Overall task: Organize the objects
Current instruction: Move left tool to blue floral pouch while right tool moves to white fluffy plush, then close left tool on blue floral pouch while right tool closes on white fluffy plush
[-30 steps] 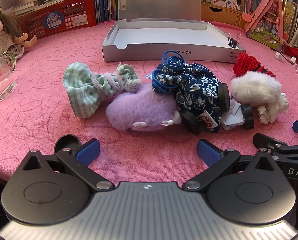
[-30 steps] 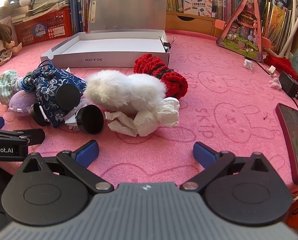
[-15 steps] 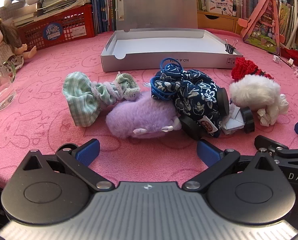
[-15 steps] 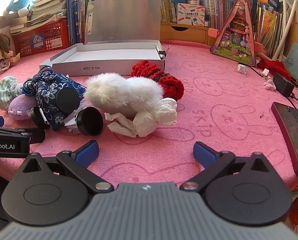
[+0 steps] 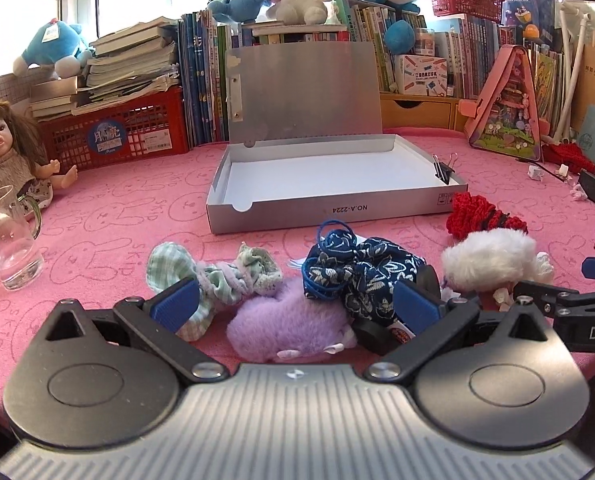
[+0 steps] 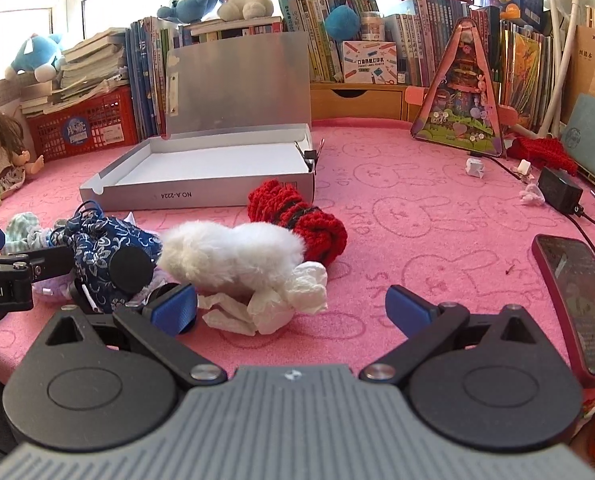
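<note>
Pink bunny-print table cover [image 5: 129, 216], bearing all items; open silver box [image 5: 337, 210] with lid raised, interior bare apart from a binder clip [image 5: 444, 168] on its right wall, set behind the pile; left gripper [image 5: 295, 300], fingers spread wide and holding nothing, low before the pile; right gripper [image 6: 291, 310], likewise spread and holding nothing, before the tissue; white fluffy piece [image 6: 233, 254], touching the crumpled tissue [image 6: 285, 300] in front and the red knitted piece [image 6: 297, 220] behind; navy floral pouch [image 5: 361, 276], at the pile's centre, with a blue elastic loop [image 5: 329, 228] at its top and black round caps against its near side; lilac fluffy piece [image 5: 293, 324], touching the pouch on its left; green checked scrunchie [image 5: 209, 276], just beside and behind the lilac piece; glass mug [image 5: 7, 240], well apart at the far left; doll [image 5: 9, 152], seated behind the mug; dark phone [image 6: 577, 300], near the right edge.
</note>
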`<state>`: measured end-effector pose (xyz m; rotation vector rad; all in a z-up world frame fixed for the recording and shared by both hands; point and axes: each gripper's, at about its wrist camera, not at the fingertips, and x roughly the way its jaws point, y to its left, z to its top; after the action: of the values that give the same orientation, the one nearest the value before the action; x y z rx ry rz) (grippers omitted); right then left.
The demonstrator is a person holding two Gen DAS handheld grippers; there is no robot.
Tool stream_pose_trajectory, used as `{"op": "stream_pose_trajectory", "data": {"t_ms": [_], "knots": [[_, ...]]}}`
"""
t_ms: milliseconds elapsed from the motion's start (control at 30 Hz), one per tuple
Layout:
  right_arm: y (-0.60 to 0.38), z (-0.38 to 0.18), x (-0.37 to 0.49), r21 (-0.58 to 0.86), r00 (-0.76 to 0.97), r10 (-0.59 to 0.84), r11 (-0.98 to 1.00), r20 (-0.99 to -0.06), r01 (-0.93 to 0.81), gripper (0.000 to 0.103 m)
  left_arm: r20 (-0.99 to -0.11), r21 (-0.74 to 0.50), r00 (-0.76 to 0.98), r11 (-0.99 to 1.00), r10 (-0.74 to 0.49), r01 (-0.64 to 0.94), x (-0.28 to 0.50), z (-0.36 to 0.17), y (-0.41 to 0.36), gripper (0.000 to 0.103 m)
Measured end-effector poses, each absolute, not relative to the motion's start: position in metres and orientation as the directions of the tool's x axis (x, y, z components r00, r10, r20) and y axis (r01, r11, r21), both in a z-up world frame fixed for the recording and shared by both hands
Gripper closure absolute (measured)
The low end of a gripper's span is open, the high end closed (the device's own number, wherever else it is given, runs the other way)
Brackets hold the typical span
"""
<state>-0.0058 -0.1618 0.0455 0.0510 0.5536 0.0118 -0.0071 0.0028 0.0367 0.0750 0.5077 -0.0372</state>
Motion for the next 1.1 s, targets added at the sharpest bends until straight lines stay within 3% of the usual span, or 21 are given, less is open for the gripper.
{"op": "stream_pose_trajectory", "data": {"t_ms": [400, 667, 867, 967, 1100], "knots": [[-0.147, 0.05, 0.02, 0.053, 0.876, 0.125, 0.992, -0.466, -0.113, 0.005, -0.472, 0.036, 0.879, 0.995, -0.066, 0.094, 0.007, 0.041, -0.004, 0.0], [-0.143, 0.039, 0.037, 0.135, 0.841, 0.212, 0.977, -0.497, -0.167, 0.012, -0.475, 0.018, 0.876, 0.995, -0.082, 0.103, 0.008, 0.037, 0.002, 0.0], [-0.146, 0.041, 0.037, 0.158, 0.838, 0.237, 0.971, -0.492, -0.181, 0.021, -0.488, -0.015, 0.866, 0.993, -0.111, 0.119, 0.011, 0.033, 0.0, 0.0], [-0.15, 0.046, 0.035, 0.175, 0.843, 0.246, 0.968, -0.478, -0.182, 0.031, -0.487, -0.012, 0.866, 0.992, -0.114, 0.124, 0.011, 0.032, -0.002, 0.0], [-0.15, 0.05, 0.031, 0.146, 0.852, 0.229, 0.973, -0.47, -0.181, 0.023, -0.487, -0.004, 0.867, 0.993, -0.108, 0.121, 0.011, 0.032, -0.003, 0.0]]}}
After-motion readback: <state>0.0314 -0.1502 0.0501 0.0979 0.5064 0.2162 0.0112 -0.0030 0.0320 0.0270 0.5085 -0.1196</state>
